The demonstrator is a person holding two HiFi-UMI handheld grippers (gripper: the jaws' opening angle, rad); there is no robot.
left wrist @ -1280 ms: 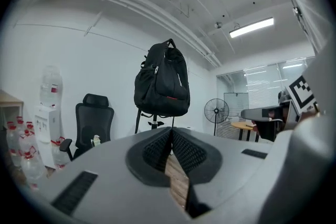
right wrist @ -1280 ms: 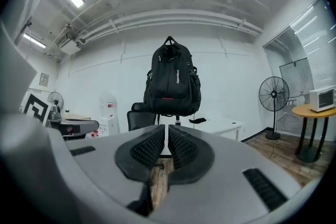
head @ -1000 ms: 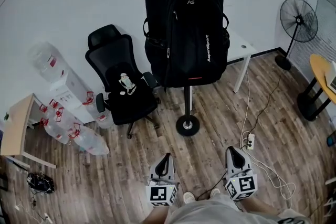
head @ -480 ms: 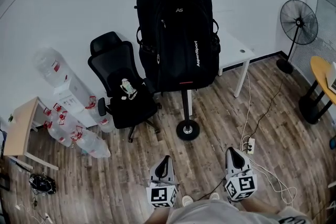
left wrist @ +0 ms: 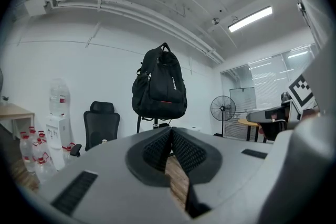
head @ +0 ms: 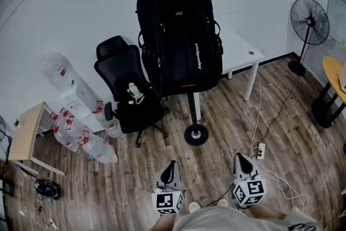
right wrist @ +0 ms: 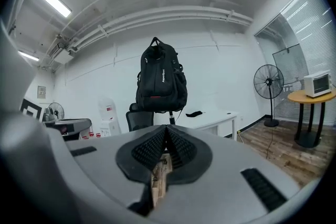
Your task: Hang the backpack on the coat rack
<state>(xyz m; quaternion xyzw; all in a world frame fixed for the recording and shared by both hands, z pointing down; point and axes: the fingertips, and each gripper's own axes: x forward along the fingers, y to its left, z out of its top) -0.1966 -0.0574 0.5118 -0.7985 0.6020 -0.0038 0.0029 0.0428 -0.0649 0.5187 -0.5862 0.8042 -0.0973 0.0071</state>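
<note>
With the backpack point(head: 178, 30) hanging on the coat rack point(head: 195, 132), the left gripper point(head: 171, 163) and right gripper point(head: 240, 157) are idling, jaws pressed together, empty.

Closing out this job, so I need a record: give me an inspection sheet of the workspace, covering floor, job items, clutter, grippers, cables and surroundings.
Surface: wood-plank floor.
Job's things: black backpack hangs on the coat rack, off the floor.
Clutter: water bottles grouped on the floor beside the water dispenser.
Grippers: left gripper and right gripper shut, empty, short of the backpack.
Cables: power strip and cords on the floor at right.
Surroundings: office chair, white desk, standing fan, white wall.
</note>
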